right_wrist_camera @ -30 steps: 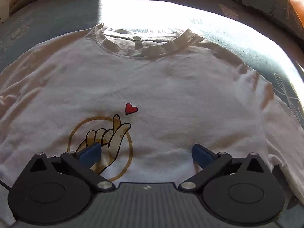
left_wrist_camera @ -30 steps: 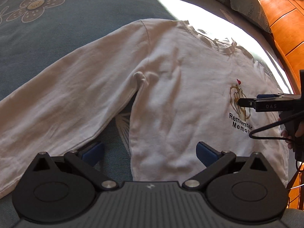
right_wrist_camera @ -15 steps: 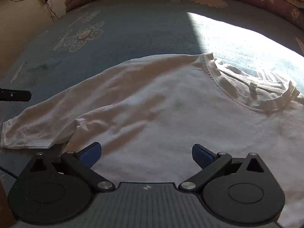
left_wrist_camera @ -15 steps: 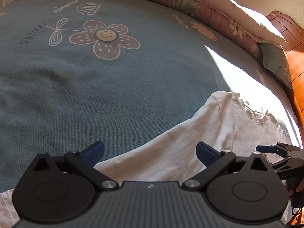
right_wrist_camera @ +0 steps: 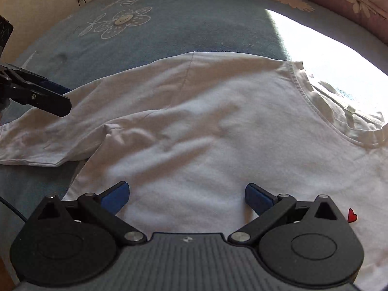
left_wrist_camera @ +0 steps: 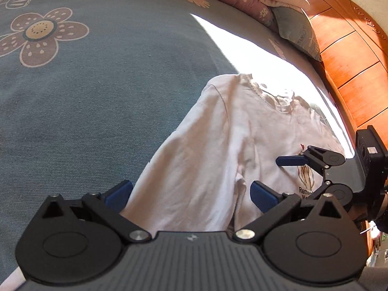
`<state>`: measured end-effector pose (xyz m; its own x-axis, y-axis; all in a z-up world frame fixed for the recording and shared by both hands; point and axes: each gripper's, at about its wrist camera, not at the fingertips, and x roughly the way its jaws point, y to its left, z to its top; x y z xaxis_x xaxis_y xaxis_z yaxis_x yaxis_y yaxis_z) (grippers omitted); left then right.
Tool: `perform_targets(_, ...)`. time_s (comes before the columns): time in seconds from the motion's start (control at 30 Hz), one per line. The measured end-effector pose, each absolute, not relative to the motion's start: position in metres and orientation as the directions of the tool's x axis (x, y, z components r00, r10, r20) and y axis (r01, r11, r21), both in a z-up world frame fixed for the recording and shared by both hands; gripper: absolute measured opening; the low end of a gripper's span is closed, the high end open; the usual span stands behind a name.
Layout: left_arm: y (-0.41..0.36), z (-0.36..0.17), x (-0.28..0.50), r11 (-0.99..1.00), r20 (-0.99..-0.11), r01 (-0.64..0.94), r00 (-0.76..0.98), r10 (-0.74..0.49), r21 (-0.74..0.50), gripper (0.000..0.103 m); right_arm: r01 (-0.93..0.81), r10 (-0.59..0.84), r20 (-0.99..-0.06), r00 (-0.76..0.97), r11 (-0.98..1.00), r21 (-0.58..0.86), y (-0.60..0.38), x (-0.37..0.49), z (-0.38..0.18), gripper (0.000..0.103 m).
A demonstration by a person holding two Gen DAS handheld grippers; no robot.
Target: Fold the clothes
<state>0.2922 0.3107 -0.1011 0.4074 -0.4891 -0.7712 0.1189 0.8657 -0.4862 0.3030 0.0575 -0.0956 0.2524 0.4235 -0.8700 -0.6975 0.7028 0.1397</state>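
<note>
— How did the jaws stand?

— Both pairs were spread wide with nothing pinched. The left gripper (left_wrist_camera: 190, 195) hung over the sleeve (left_wrist_camera: 194, 174), its blue fingertips (left_wrist_camera: 118, 192) straddling the cloth. The right gripper (right_wrist_camera: 186, 196) hovered above the chest of the white shirt (right_wrist_camera: 218, 133), whether touching it I could not tell.

— And the shirt itself?

— It lay flat, front up, on the blue flowered bedspread (left_wrist_camera: 97, 84). In the left wrist view its long axis ran from about 5 o'clock up to the collar (left_wrist_camera: 271, 97) near 1 o'clock, so the neck pointed toward the pillow (left_wrist_camera: 295, 31) and wooden headboard (left_wrist_camera: 351, 60). In the right wrist view the collar (right_wrist_camera: 339, 111) sat at 3 o'clock and the sleeve (right_wrist_camera: 72, 126) stretched out toward 9 o'clock, its cuff end lying at the left edge.

— Where were the grippers relative to each other?

— From the left wrist view the right gripper (left_wrist_camera: 281, 169) showed at 3 o'clock, over the printed motif (left_wrist_camera: 306, 177). From the right wrist view the left gripper (right_wrist_camera: 58, 99) came in at 9 o'clock, just above the sleeve.

— Anything else?

— A small red heart (right_wrist_camera: 351, 215) at 4 o'clock, and a bright sun patch (right_wrist_camera: 327, 48) across the bedspread beyond the collar.
</note>
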Motion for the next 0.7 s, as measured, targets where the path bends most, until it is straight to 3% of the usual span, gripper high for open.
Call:
perform_targets(0.3, 0.285, -0.102, 0.276, 0.888, -0.819, 0.184, 0.342, -0.460, -0.422, 0.102, -0.745, 0.421, -0.865, 0.272, 0.662, 0.088, 0.058, 0.300, -0.099, 0.103)
perform_targets(0.53, 0.310, -0.097, 0.276, 0.847, -0.792, 0.118, 0.306, -0.528, -0.518, 0.102, -0.763, 0.436, -0.860, 0.267, 0.640, 0.087, 0.057, 0.300, -0.099, 0.103)
perform_targets(0.7, 0.347, -0.088, 0.293, 0.878, -0.786, 0.026, 0.433, -0.441, -0.478, 0.101, -0.765, 0.441, -0.855, 0.273, 0.639, 0.085, 0.057, 0.299, -0.099, 0.103)
